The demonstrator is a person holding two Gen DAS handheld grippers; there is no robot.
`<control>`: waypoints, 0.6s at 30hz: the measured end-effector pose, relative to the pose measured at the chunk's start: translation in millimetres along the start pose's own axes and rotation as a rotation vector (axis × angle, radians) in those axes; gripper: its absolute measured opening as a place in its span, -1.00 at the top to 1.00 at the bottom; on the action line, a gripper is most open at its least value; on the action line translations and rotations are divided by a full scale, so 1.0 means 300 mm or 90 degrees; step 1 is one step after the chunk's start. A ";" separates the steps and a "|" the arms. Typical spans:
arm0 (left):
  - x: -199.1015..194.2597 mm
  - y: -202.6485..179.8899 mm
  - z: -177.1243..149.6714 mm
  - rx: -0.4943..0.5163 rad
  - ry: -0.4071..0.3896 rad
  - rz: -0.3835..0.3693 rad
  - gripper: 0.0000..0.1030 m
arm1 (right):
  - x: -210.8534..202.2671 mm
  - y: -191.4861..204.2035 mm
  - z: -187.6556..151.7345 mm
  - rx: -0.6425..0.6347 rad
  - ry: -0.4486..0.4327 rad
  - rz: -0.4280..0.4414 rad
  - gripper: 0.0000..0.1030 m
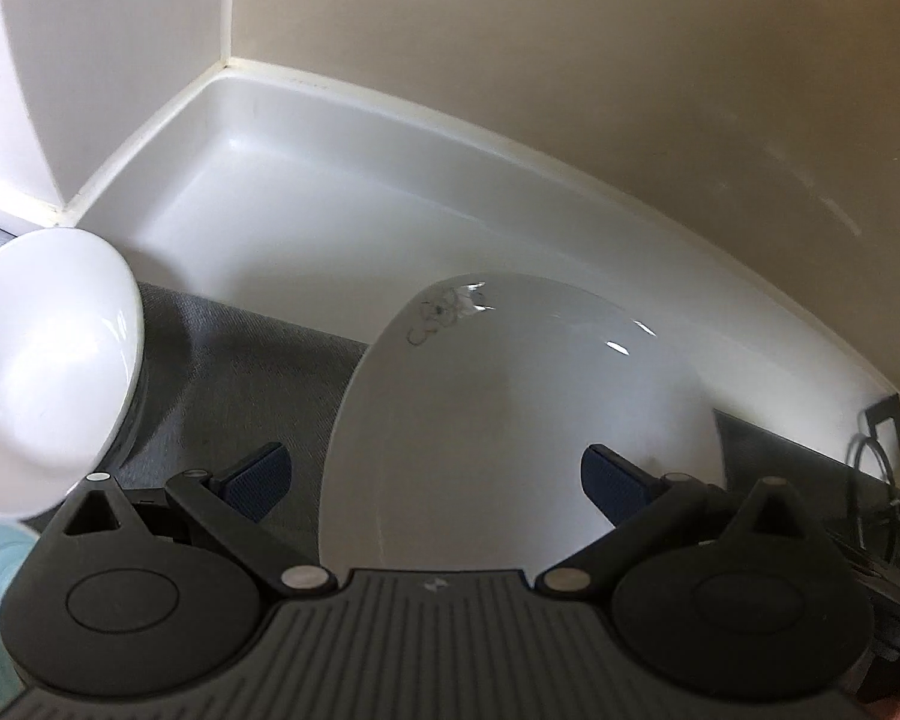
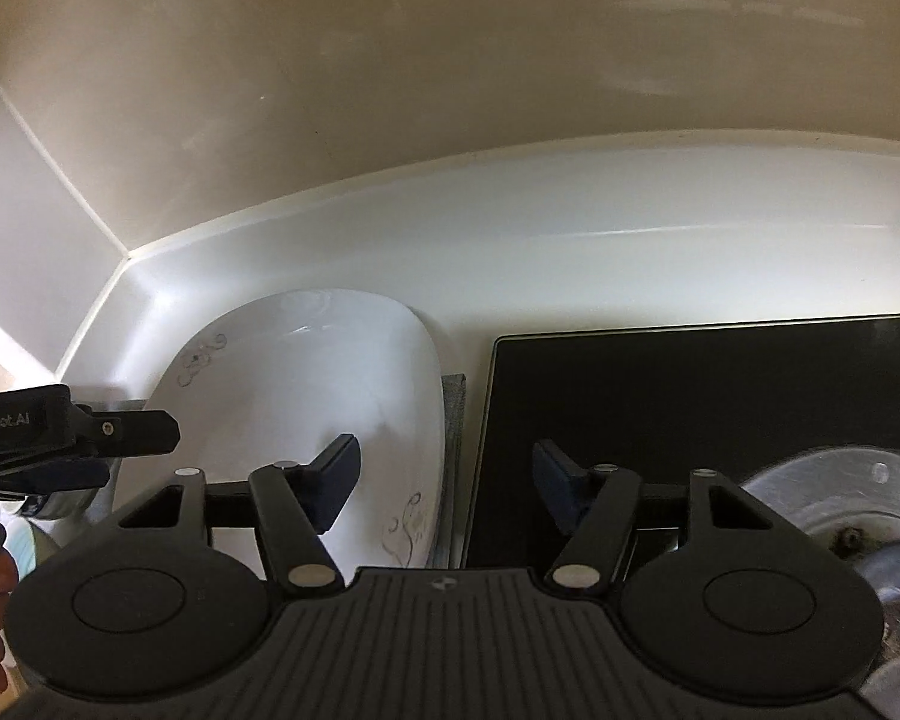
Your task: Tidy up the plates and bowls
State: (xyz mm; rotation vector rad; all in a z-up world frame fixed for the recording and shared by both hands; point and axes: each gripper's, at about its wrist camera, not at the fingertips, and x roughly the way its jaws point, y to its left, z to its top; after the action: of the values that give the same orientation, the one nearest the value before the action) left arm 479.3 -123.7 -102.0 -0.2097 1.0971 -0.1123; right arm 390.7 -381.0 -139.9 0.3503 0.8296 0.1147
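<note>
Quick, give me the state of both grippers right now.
Left gripper: open, holding nothing, jaws spread on either side of the near edge of the white plate.
Right gripper: open, holding nothing, by the plate's right edge.

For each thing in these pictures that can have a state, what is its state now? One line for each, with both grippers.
Left hand-held gripper: open, holds nothing.
Right hand-held gripper: open, holds nothing.
Patterned plate: lying flat on the grey mat, not gripped.
White bowl: upright on the mat, looks unfilled.
Black tray: flat beside the plate.
</note>
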 end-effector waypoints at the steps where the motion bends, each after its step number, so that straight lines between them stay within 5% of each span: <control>1: 0.012 0.003 0.004 0.000 0.003 0.002 -0.99 | 0.007 -0.005 0.000 0.002 0.001 0.000 -0.30; 6: 0.065 0.014 0.013 -0.003 0.024 0.008 -0.99 | 0.033 0.001 0.004 -0.002 0.004 0.004 -0.16; 10: 0.075 0.015 0.013 0.012 0.032 -0.002 -0.88 | 0.029 0.027 0.019 -0.025 0.001 0.024 0.28; 14: 0.077 0.011 0.004 0.037 0.033 0.030 -0.64 | 0.021 0.075 0.025 -0.066 -0.013 -0.001 0.28; 18: 0.080 0.020 0.005 0.035 0.035 0.034 -0.60 | 0.005 0.107 0.028 -0.080 -0.019 0.016 0.28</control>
State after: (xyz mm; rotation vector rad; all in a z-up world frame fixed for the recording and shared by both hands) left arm 491.4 -122.2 -123.4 -0.1295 1.1524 -0.1010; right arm 399.1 -352.6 -124.6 0.2434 0.7853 0.1841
